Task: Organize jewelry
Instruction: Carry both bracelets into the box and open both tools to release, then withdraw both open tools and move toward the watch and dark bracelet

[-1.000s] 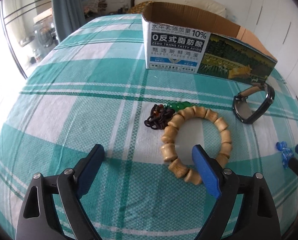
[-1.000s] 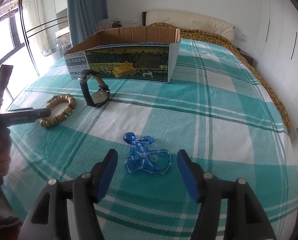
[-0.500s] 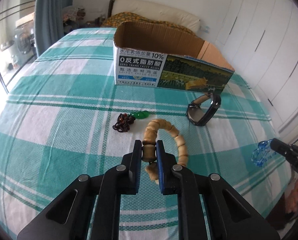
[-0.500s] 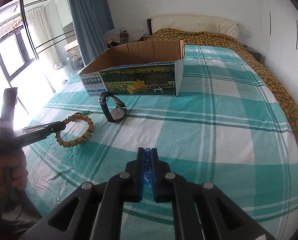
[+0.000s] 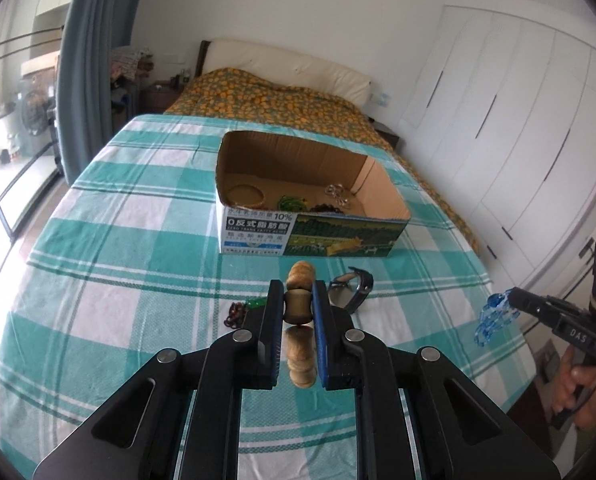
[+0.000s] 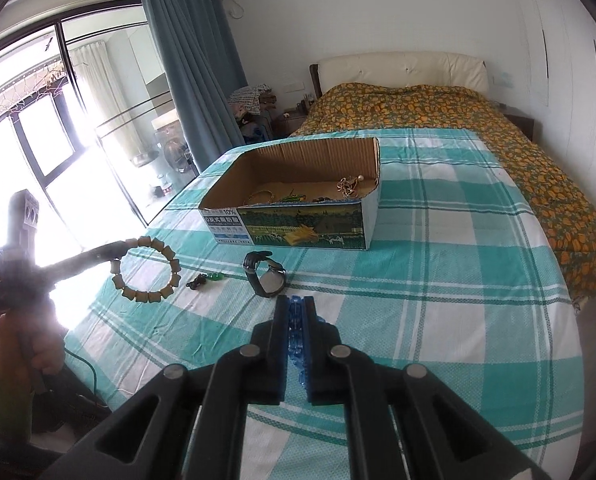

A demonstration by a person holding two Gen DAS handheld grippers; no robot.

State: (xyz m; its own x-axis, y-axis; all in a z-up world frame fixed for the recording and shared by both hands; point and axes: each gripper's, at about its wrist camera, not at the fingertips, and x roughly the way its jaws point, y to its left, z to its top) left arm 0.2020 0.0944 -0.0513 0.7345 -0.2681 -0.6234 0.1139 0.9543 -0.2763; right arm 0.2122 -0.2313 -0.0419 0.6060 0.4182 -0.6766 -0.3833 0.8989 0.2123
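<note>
My left gripper [image 5: 298, 300] is shut on a wooden bead bracelet [image 5: 298, 308] and holds it in the air above the bed; the bracelet hangs as a ring in the right wrist view [image 6: 147, 270]. My right gripper [image 6: 296, 308] is shut on a blue bead bracelet [image 6: 295, 332], which also shows at the right of the left wrist view [image 5: 494, 316]. The open cardboard box [image 5: 310, 236] lies ahead with several jewelry pieces inside. A black watch [image 6: 265, 276] and a dark bracelet with a green bead [image 6: 201, 280] lie on the checked cloth.
The teal and white checked cloth [image 6: 438, 272] covers the bed. An orange patterned quilt [image 6: 518, 160] lies beyond and to the right. A window and blue curtain [image 6: 193, 80] stand at the left, white wardrobes [image 5: 518, 140] at the right.
Both grippers closed on their bracelets and lifted them off the cloth. Both now sit higher, so the inside of the box shows.
</note>
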